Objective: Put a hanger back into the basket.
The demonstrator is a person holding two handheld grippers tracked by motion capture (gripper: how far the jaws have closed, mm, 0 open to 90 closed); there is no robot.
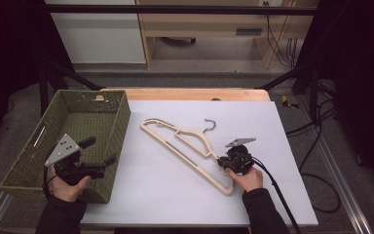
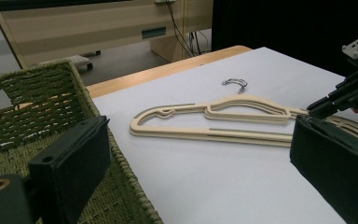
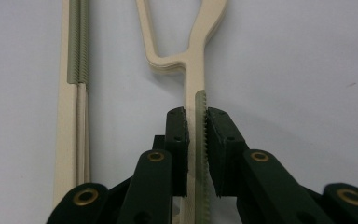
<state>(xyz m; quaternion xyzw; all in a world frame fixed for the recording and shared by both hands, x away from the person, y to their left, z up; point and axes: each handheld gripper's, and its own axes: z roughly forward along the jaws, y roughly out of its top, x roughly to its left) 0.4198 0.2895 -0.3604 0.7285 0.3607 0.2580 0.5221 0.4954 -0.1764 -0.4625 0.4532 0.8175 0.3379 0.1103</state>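
The cream wooden hangers [image 1: 191,148], stacked, with a metal hook and grey ribbed grip strips, lie flat on the white tabletop [image 1: 175,195]. The right gripper [image 1: 222,162] clamps one shoulder arm between its pads. The left gripper [image 1: 100,157] hovers, jaws apart, over the green woven basket [image 1: 119,122]; nothing visible inside.

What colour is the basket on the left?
Olive green, woven; the basket shows best in the high view.
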